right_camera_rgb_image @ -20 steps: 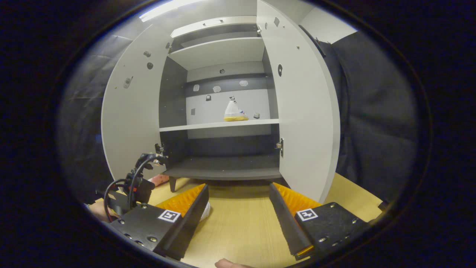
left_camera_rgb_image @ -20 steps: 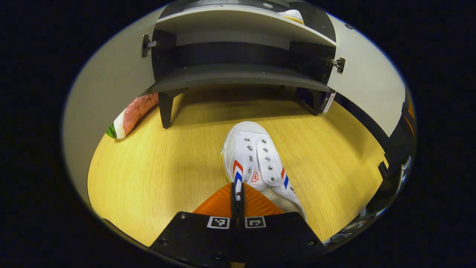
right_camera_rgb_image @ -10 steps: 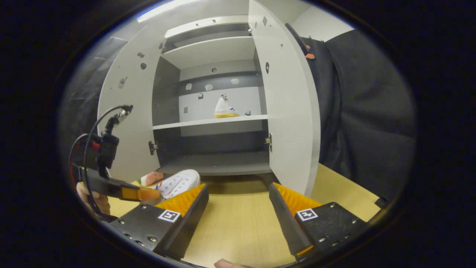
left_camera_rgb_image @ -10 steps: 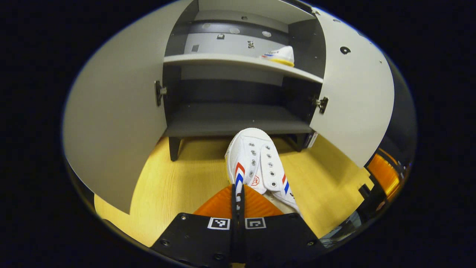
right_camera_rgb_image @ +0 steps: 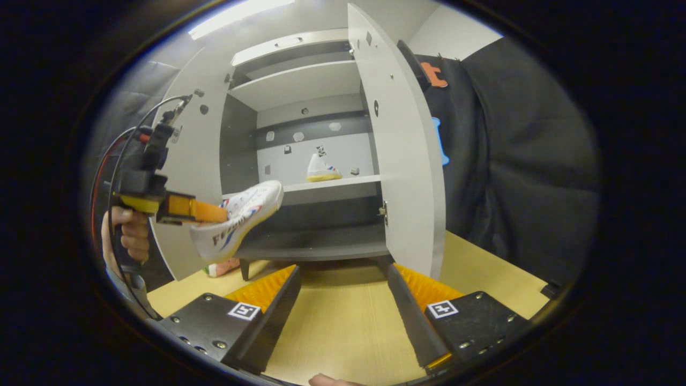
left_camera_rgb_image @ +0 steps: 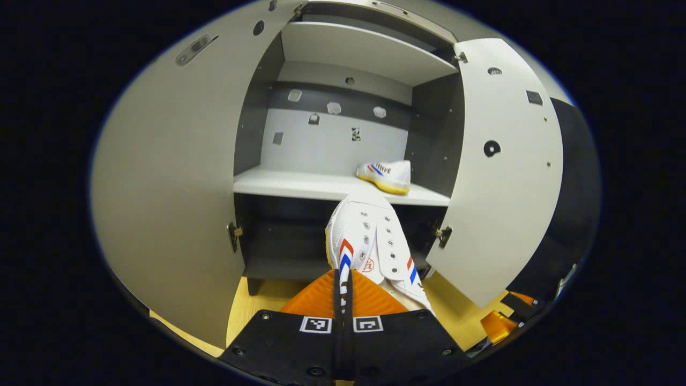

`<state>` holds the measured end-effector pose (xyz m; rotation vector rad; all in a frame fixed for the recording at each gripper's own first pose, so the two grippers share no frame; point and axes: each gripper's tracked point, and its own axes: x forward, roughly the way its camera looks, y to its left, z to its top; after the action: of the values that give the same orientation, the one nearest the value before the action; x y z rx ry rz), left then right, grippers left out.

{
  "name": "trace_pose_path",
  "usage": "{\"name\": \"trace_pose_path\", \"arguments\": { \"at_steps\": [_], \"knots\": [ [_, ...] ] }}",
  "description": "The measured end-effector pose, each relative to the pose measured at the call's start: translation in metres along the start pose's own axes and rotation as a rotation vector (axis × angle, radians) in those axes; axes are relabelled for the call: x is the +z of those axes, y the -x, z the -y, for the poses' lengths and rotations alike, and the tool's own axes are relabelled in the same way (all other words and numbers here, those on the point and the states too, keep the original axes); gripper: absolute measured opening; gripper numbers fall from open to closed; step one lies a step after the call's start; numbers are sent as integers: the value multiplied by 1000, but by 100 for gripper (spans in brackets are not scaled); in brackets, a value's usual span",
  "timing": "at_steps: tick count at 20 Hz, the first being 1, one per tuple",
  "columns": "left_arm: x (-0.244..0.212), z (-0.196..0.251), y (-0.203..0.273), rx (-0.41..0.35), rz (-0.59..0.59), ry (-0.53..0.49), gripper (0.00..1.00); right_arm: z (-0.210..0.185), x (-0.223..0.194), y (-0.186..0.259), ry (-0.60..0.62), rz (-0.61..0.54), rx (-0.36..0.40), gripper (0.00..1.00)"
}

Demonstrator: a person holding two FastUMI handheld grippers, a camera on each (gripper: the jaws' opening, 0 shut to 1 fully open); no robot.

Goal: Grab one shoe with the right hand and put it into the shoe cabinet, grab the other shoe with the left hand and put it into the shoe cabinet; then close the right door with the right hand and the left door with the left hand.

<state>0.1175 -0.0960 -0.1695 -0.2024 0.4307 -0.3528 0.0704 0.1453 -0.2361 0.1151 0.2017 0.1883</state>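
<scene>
My left gripper (left_camera_rgb_image: pixel 343 279) is shut on the side of a white sneaker (left_camera_rgb_image: pixel 370 241) with red and blue stripes, held in the air in front of the open shoe cabinet (left_camera_rgb_image: pixel 332 185), toe toward the middle shelf. The right gripper view shows that left gripper (right_camera_rgb_image: pixel 206 210) and sneaker (right_camera_rgb_image: pixel 241 214) at the left, raised to shelf height. A second white sneaker (left_camera_rgb_image: pixel 387 174) with a yellow sole rests on the right of the middle shelf, also seen as a sneaker on the shelf (right_camera_rgb_image: pixel 321 169). My right gripper (right_camera_rgb_image: pixel 345 289) hangs open and low over the wooden floor (right_camera_rgb_image: pixel 343 321), holding nothing.
Both cabinet doors stand wide open: the left door (left_camera_rgb_image: pixel 171 193) and the right door (left_camera_rgb_image: pixel 498 177). The right door (right_camera_rgb_image: pixel 407 155) is close ahead of my right gripper. A pink and green thing (right_camera_rgb_image: pixel 225 266) lies on the floor by the cabinet's left leg.
My left gripper has lifted the sneaker off the floor up to middle-shelf height and closer to the cabinet. The right gripper has stayed open, shifting slightly.
</scene>
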Motion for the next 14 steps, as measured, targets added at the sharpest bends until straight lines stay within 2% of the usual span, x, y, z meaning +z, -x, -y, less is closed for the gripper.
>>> {"name": "trace_pose_path", "arguments": {
  "at_steps": [5, 7, 10, 14],
  "knots": [
    [95, 6, -27, 15, 167, 23, 0, -4, 6, 1, -22, 14, 24, 98],
    [120, 8, -44, 19, 201, 38, 0, -3, 6, 1, -9, 15, 27, 97],
    [147, 8, -80, 30, 213, 59, 0, -2, 5, 2, -16, 13, 24, 97],
    [159, -3, -133, 54, 188, 84, 0, -1, 7, 3, -18, 23, 26, 98]
  ]
}}
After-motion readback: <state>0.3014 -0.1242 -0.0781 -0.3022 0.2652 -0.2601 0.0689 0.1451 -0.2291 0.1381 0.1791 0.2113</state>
